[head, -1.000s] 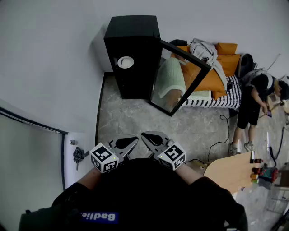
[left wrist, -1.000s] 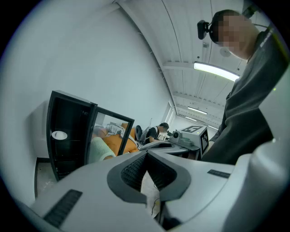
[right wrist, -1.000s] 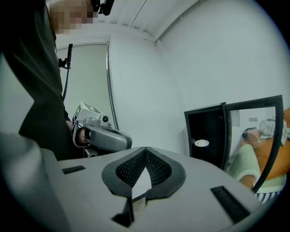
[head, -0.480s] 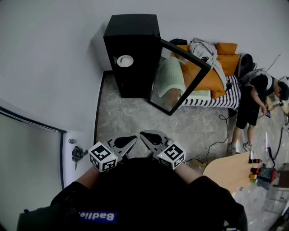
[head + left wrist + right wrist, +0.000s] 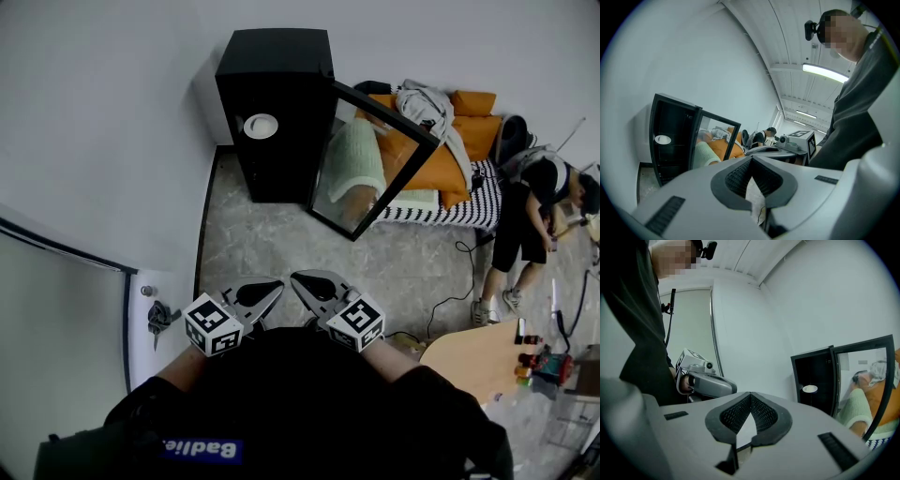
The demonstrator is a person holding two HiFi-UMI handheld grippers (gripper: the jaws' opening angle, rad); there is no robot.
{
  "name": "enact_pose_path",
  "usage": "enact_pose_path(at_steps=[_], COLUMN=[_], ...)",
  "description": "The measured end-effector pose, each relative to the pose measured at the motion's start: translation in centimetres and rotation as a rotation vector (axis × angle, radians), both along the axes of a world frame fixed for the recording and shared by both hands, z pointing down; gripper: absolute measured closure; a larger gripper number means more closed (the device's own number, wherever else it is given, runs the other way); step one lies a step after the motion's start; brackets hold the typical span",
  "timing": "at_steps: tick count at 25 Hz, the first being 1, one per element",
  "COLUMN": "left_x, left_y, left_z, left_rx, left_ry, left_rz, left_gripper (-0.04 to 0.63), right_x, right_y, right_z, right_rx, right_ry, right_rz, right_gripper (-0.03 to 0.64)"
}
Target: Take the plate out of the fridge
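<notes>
A small black fridge point(image 5: 272, 89) stands against the far wall with its glass door point(image 5: 370, 159) swung open to the right. A white plate point(image 5: 261, 127) rests on a shelf inside; it also shows as the plate point(image 5: 662, 139) in the left gripper view and the plate point(image 5: 809, 389) in the right gripper view. My left gripper point(image 5: 277, 285) and right gripper point(image 5: 294, 277) are held close to my chest, side by side, far from the fridge. Both are shut with nothing between their jaws, tips meeting in the left gripper point(image 5: 751, 159) and right gripper point(image 5: 751, 393) views.
An orange sofa point(image 5: 441, 141) with clothes lies right of the fridge. A person in black point(image 5: 525, 220) stands at the right. A round wooden table point(image 5: 478, 356) with small items sits at lower right. A white door with a handle point(image 5: 159, 319) is at my left. A cable point(image 5: 450, 291) trails across the floor.
</notes>
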State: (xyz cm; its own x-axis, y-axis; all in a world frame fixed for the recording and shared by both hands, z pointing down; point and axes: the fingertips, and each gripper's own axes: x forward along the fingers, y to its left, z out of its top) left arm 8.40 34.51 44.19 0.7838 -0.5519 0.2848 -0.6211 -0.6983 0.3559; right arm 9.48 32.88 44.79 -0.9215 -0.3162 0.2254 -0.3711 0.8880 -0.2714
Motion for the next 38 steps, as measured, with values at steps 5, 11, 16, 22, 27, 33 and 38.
enact_pose_path(at_steps=[5,11,16,22,27,33,38], left_x=[0.6,1.3,2.2,3.5,3.8,2.3,0.4], left_y=[-0.3,-0.6,-1.0,-1.3,-1.9,-4.3,-7.6], left_z=[-0.2,-0.1,-0.1,0.7,1.0,0.9,1.2], left_rx=[0.001,0.001,0.004,-0.005,-0.006,0.004,0.010], left_ry=[-0.003,-0.009,-0.015,-0.018,-0.022,-0.006,0.011], left_rz=[-0.016,-0.040,-0.062,-0.081,-0.097,-0.112,-0.076], left_gripper=[0.597,0.597,0.597,0.598,0.597,0.597,0.597], right_x=[0.5,1.4,2.5,3.7,4.3,3.1,1.4], right_y=[-0.3,-0.8,-1.4,-2.0,-2.9,-4.9,-8.1], right_z=[-0.1,-0.2,-0.2,0.1,0.6,1.2,1.9], right_rx=[0.001,0.006,0.015,0.019,0.009,-0.002,-0.011], right_ry=[-0.002,-0.001,-0.008,-0.012,-0.008,0.006,0.029], right_rz=[-0.012,-0.020,-0.028,-0.044,-0.049,-0.043,-0.004], right_gripper=[0.607,0.607,0.607,0.607,0.607,0.607,0.607])
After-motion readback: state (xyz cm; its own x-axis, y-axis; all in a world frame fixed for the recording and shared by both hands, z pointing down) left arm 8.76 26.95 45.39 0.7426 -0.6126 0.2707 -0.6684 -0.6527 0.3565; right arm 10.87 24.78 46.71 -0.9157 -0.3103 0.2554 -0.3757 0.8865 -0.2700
